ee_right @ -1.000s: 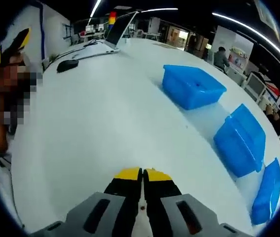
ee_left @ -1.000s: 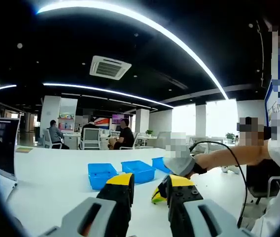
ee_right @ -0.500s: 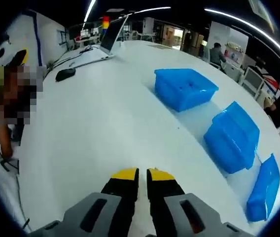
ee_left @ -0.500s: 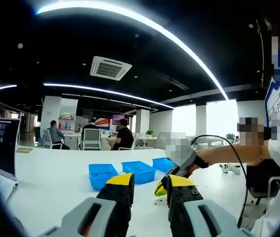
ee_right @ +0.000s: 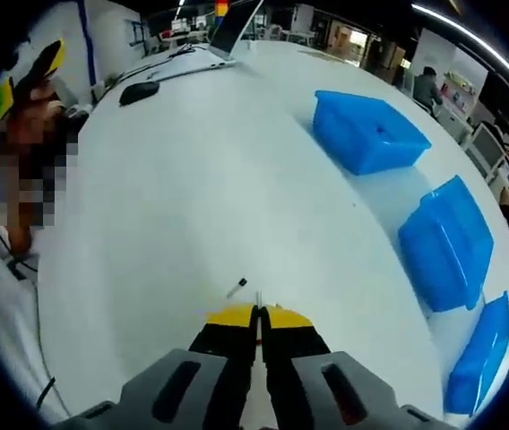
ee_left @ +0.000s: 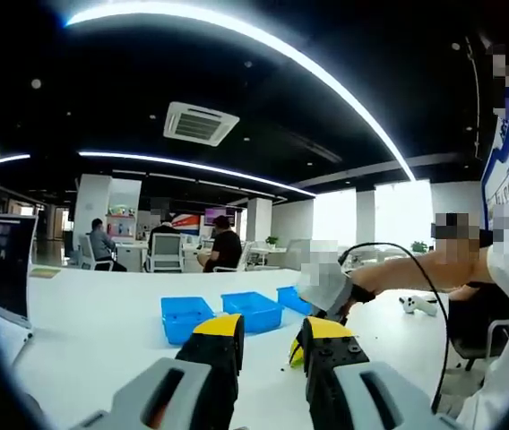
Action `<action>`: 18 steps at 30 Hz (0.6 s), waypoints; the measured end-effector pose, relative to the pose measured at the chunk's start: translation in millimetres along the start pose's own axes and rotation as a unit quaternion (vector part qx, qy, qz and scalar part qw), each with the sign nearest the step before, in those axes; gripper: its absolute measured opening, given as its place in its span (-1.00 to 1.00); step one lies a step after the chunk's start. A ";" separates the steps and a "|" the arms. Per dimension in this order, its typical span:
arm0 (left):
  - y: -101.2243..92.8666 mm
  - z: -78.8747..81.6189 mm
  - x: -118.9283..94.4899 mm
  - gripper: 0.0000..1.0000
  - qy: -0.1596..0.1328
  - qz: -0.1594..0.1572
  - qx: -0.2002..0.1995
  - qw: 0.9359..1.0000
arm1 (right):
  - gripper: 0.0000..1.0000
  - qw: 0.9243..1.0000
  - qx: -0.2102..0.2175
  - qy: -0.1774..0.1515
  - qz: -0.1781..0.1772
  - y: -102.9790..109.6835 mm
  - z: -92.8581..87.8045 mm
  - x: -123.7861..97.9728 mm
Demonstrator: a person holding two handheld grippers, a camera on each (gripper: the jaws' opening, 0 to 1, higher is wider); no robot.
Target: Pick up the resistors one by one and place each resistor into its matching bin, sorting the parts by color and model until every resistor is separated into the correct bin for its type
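**Right gripper closed beside a lone resistor on the white bench**

In the right gripper view, the right gripper [ee_right: 257, 311] is rising from the bottom centre of the frame, its yellow-tipped black jaws pressed together with nothing visible between them. A small dark resistor with thin wire leads [ee_right: 237, 287] is lying on the white bench [ee_right: 201, 179] just beyond the jaw tips, slightly to their left and apart from them. Three blue plastic bins are sitting in a row down the right side of the frame: the first bin [ee_right: 371, 132] at upper right, the second bin [ee_right: 445, 242] at middle right, and the third bin [ee_right: 480, 355] at lower right. What is lying inside them is too hard to make out. A black computer mouse [ee_right: 139, 91] and an open laptop [ee_right: 228, 27] are resting on the bench at the upper left.

In the left gripper view, the left gripper [ee_left: 268, 333] is standing open at the bottom centre, its two yellow-tipped jaws well apart and holding nothing. The same three blue bins are showing beyond it near the frame's centre, and the right gripper is coming in from the right, held out over the bench. Seated people [ee_left: 228, 245] are visible at desks in the background at middle left.
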State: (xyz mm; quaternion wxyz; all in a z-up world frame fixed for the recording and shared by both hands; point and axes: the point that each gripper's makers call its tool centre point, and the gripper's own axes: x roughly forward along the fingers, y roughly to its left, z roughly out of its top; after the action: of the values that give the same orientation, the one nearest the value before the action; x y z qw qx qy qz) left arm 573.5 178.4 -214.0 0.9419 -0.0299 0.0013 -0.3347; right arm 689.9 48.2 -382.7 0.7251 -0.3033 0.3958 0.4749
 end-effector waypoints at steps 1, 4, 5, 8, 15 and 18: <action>0.1 -0.4 0.4 -0.43 0.000 -0.001 0.000 1.000 | -0.90 1.000 0.002 0.001 0.004 0.9 -0.1 -0.3; 0.4 -0.8 0.5 -0.43 0.001 -0.002 0.000 1.000 | -0.91 1.000 0.028 0.005 0.011 -2.5 1.3 -0.4; 0.8 -0.8 0.4 -0.43 0.001 -0.001 0.000 1.000 | -0.92 0.999 0.034 -0.002 0.012 -4.0 3.2 -0.6; 1.0 0.4 -0.8 -0.43 0.000 -0.001 0.000 1.000 | -0.92 0.996 0.068 -0.053 0.011 -6.7 17.1 -6.7; 0.6 3.2 -1.9 -0.43 -0.004 0.001 0.000 1.000 | -0.92 0.976 0.106 -0.191 -0.011 -9.1 40.6 -67.9; -1.9 2.7 -0.7 -0.43 -0.003 -0.002 0.001 1.000 | -0.92 0.959 0.131 -0.250 -0.021 -5.5 36.8 -102.5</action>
State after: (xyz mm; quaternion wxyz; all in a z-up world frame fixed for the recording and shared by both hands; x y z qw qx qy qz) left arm 571.8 177.5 -211.2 0.9411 -0.0299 -0.0018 -0.3367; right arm 681.4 30.2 -275.5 0.8442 -0.0854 0.2539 0.4642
